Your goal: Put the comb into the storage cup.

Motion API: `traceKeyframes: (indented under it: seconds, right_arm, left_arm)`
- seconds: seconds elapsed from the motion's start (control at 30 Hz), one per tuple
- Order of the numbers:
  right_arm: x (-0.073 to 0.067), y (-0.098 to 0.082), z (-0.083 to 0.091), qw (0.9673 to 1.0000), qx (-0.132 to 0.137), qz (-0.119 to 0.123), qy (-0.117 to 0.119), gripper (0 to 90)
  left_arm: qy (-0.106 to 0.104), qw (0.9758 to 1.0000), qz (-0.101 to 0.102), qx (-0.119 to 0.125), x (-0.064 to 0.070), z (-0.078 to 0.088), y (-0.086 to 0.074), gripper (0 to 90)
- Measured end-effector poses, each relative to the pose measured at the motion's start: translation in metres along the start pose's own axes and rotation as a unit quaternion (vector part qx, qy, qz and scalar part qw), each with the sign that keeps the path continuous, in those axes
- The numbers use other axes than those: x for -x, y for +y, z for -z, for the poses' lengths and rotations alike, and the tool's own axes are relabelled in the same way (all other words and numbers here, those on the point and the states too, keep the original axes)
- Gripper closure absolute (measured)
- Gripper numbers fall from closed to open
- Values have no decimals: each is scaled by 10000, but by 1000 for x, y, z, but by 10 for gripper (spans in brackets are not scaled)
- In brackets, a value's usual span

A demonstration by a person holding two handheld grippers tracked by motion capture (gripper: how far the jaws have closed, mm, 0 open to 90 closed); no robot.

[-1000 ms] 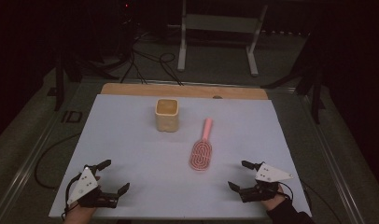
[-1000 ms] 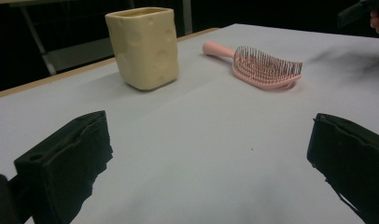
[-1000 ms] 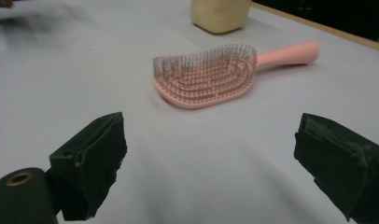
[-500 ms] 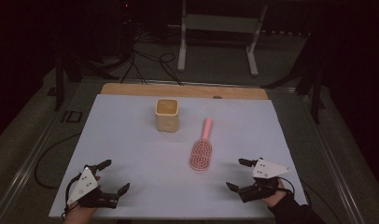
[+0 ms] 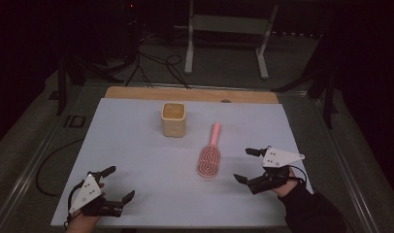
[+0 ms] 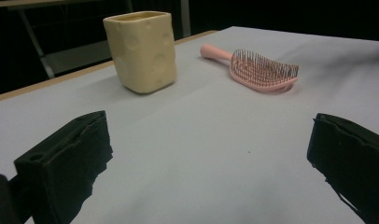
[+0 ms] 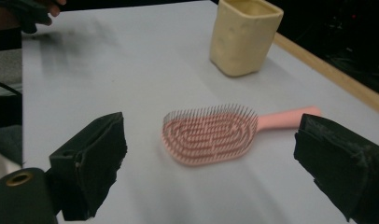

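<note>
right gripper gapes wide, empty, just at three o'clock of pink hairbrush; left gripper wide too, empty, at seven o'clock.

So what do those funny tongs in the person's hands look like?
Each hand holds black tongs with two chunky black jaws. The left tongs and the right tongs each carry a pale grey three-cornered plate on top. A thin black cable loops from the left one. A dark sleeve covers the right arm. In the gripper views, the jaw pads look rough and foamy.
</note>
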State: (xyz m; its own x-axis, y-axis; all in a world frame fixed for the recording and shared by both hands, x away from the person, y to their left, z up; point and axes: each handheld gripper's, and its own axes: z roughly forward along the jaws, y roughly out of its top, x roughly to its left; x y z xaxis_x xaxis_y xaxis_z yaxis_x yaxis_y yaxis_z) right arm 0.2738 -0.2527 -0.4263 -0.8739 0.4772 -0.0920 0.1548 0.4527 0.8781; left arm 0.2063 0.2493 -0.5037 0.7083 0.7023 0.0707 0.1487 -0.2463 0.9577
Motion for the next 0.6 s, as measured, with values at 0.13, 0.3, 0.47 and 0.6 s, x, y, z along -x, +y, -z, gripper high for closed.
traceKeyframes:
  seconds: [0.13,0.3,0.47,0.6]
  right_arm:
    - [10,8,-7,10000,65,53,53,89]
    - [21,20,-16,9999,91,86,67,90]
    - [35,32,-23,9997,175,165,-1,90]
    - [44,40,-29,9993,256,250,-70,95]
  left_arm:
    - [-2,10000,6,3,0,0,0,0]
    - [-3,10000,20,1,0,0,0,0]
    - [-3,10000,23,4,-1,0,0,0]
    - [-20,10000,32,12,-1,0,0,0]
